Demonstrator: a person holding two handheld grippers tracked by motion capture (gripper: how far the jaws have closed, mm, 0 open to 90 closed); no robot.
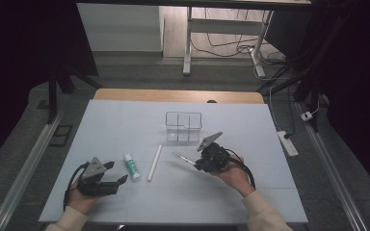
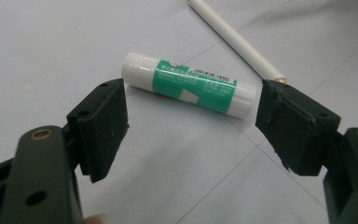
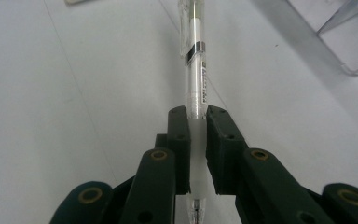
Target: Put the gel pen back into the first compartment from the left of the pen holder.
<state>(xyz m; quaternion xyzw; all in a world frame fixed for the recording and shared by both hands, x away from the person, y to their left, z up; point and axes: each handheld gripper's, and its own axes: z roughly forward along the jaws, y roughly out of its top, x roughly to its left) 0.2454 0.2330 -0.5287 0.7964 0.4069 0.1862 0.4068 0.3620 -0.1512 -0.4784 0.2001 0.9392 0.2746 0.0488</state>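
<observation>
Pale blue-grey sheeting covers the tabletop (image 1: 125,120), with a wooden edge at its far side and dark floor, desk legs and cables beyond, toward twelve o'clock.

At the near left, about eight o'clock from the tabletop's middle, the left hand-held gripper (image 1: 115,173) rests in the person's left hand (image 1: 79,199), its jaws spread wide and holding nothing. In the left gripper view (image 2: 191,119) the two black pads stand well apart, and a glue stick (image 2: 189,85) with a green label lies on the sheeting just beyond them, across the gap, touching neither pad as far as can be seen. From above, the glue stick (image 1: 131,166) lies at two o'clock from that gripper, just beside it.

Next to the right lies a white rod (image 1: 154,162), near the glue stick but apart from it, running roughly from six to twelve o'clock with a slight lean.

Farther back, at twelve o'clock from the middle, stands a clear box (image 1: 183,127) with dividers.

At four o'clock from the box, the right hand (image 1: 233,175) holds the right hand-held gripper (image 1: 197,163), whose jaws are pinching a clear pen (image 1: 183,158). In the right gripper view (image 3: 196,140) the pads press on the pen (image 3: 196,70) at its lower barrel, and the pen runs straight ahead toward twelve o'clock.
</observation>
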